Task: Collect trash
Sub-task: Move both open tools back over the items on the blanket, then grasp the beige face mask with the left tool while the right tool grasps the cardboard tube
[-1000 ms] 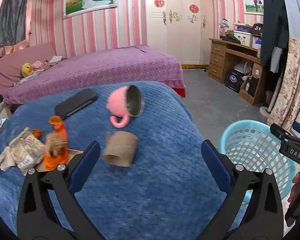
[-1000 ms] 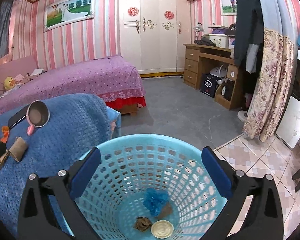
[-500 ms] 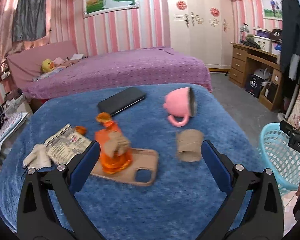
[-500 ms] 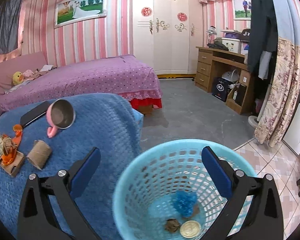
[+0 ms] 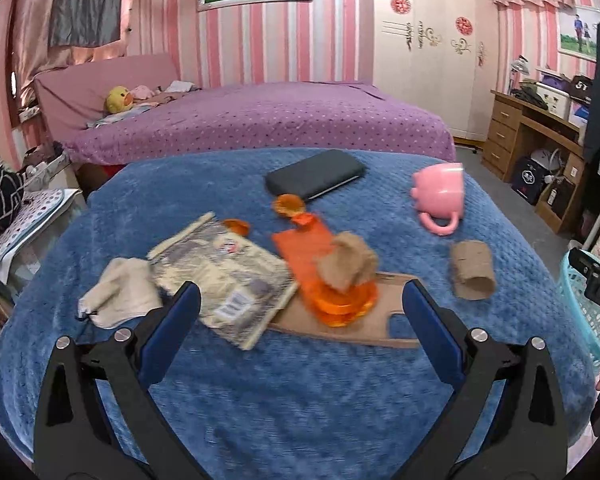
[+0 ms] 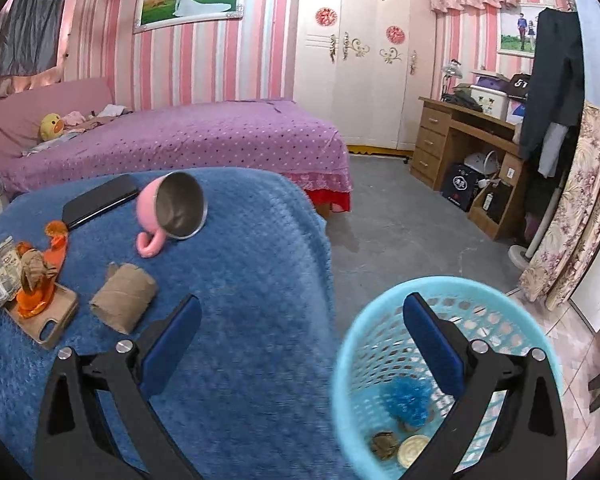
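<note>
Trash sits ahead of my left hand-held gripper point(image 5: 300, 312) on the blue blanket point(image 5: 300, 408): crumpled wrapper point(image 5: 224, 276), orange packet point(image 5: 324, 272) with a brown paper wad point(image 5: 348, 264) on top, cardboard roll point(image 5: 472, 270) off to the right. Blue basket point(image 6: 380, 344) lies under my right hand-held gripper point(image 6: 300, 332), some bits already inside.

Risks, as I judge them: orange packet rests on a phone case point(image 5: 360, 324), so a low grasp could drag the case along. Pink cup point(image 5: 440, 196) and dark phone point(image 5: 316, 174), farther ahead, are not trash. Soft blanket may snag a fingertip.

Left: fully spread, holding nothing, touching nothing. Right: likewise wide apart, empty, over the basket rim.
</note>
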A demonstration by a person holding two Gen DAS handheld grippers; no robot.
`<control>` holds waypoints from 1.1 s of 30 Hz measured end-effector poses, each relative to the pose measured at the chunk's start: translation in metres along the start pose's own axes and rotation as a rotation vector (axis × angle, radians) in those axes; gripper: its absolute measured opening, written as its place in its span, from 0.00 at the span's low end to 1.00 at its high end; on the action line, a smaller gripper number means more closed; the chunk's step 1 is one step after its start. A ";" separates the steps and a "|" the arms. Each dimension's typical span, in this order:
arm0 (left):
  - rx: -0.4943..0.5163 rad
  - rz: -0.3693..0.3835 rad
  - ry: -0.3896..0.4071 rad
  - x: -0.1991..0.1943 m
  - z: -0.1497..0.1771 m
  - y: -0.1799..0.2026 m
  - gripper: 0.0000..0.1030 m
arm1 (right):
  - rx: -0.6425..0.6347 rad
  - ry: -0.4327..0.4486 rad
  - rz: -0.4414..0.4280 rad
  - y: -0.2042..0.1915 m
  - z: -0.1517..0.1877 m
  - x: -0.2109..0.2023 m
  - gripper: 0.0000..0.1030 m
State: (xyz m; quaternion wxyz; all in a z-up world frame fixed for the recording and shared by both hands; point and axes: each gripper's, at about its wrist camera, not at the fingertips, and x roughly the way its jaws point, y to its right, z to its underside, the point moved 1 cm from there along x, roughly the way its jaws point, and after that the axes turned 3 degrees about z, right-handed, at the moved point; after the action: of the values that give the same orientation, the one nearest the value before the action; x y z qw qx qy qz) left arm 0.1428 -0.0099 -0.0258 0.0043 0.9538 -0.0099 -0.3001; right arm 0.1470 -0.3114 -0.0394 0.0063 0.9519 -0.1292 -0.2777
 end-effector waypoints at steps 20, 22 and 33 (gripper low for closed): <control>-0.064 -0.109 -0.093 0.022 0.025 -0.098 0.95 | -0.037 -0.041 -0.115 -0.066 0.006 0.004 0.96; -0.073 -0.117 -0.097 0.023 0.026 -0.105 0.95 | -0.046 -0.056 -0.121 -0.075 0.007 0.008 0.96; -0.098 -0.133 -0.107 0.026 0.025 -0.124 0.95 | -0.085 -0.143 -0.149 -0.118 0.010 0.034 0.96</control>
State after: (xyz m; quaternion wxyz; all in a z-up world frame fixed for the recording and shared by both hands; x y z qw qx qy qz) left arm 0.1524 0.1136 -0.0630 0.0304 0.9336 0.0677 -0.3505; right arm 0.1984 -0.2055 -0.0757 0.0167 0.9355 -0.0465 -0.3498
